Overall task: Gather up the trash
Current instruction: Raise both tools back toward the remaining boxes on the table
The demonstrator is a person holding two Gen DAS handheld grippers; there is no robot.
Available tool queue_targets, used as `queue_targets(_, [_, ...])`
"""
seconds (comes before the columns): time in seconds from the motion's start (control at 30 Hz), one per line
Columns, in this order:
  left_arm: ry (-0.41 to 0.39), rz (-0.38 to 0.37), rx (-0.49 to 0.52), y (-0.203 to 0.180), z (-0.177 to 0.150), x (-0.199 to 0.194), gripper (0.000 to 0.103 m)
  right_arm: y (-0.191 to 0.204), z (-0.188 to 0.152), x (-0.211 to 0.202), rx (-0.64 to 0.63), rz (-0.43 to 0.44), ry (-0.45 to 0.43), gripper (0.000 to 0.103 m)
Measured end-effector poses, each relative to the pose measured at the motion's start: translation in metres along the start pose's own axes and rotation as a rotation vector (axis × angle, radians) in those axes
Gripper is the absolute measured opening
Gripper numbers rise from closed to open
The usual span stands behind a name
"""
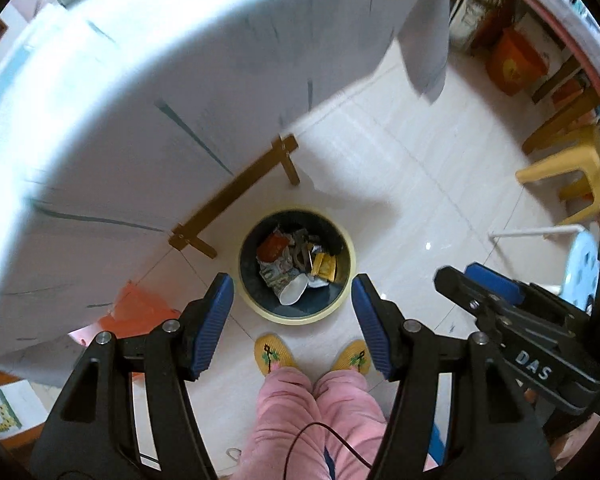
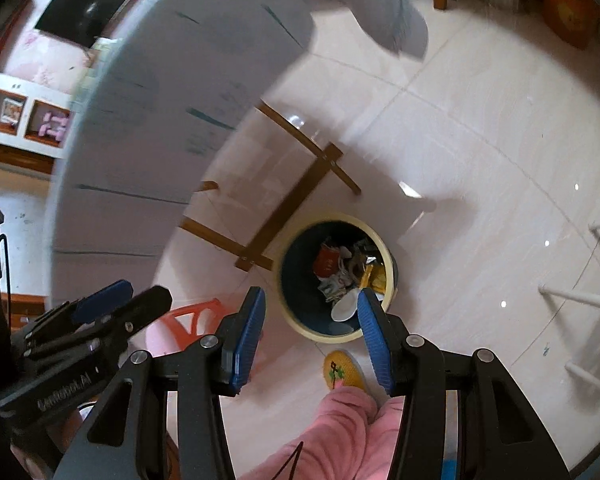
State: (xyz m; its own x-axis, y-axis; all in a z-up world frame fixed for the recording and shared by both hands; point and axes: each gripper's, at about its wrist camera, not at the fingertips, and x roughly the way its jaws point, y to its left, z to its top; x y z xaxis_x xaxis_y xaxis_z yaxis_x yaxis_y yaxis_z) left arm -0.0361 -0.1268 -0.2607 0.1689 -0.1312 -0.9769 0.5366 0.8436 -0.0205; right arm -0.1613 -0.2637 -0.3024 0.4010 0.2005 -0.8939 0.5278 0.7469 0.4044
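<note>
A round trash bin with a pale yellow rim and dark inside stands on the tiled floor below both grippers. It also shows in the right wrist view. It holds a red wrapper, a yellow packet, crumpled paper and a white cup. My left gripper is open and empty high above the bin. My right gripper is open and empty too, and shows in the left wrist view at the right.
A table with a white cloth and wooden feet stands left of the bin. The person's pink trousers and yellow slippers are just in front of it. A yellow stool and a red stool stand nearby.
</note>
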Motion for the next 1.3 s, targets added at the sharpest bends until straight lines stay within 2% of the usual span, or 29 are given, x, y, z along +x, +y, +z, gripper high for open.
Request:
queue_targets(0.17, [-0.072,-0.011,-0.021,0.010,0.003,-0.074,0.058,0.034,0.001,-0.073,-0.075,0.017,-0.053,0.049])
queue_targets(0.37, [-0.159,-0.014,-0.065,0.025,0.000,-0.150,0.058,0.066,0.006,-0.140,-0.163,-0.005,-0.128,0.050])
queue_targets(0.5, [-0.225,-0.001,-0.099,0.039,-0.005,-0.191,0.058,0.081,0.015,-0.181,-0.198,0.006,-0.171,0.051])
queue_targets(0.63, [-0.291,0.017,-0.150,0.057,-0.005,-0.229,0.058,0.096,0.023,-0.211,-0.250,0.006,-0.194,0.057])
queue_targets(0.83, [-0.369,0.056,-0.248,0.088,-0.004,-0.271,0.058,0.128,0.037,-0.225,-0.354,0.023,-0.203,0.060])
queue_targets(0.97, [-0.388,0.085,-0.287,0.112,-0.003,-0.289,0.058,0.161,0.054,-0.224,-0.420,0.049,-0.210,0.061])
queue_targets(1.1, [-0.393,0.113,-0.324,0.137,0.003,-0.295,0.060,0.205,0.081,-0.225,-0.506,0.067,-0.238,0.066])
queue_targets(1.17, [-0.397,0.124,-0.345,0.154,0.009,-0.296,0.064,0.227,0.095,-0.220,-0.540,0.073,-0.250,0.069])
queue_targets(1.3, [-0.395,0.139,-0.382,0.188,0.031,-0.290,0.066,0.276,0.131,-0.211,-0.611,0.070,-0.281,0.075])
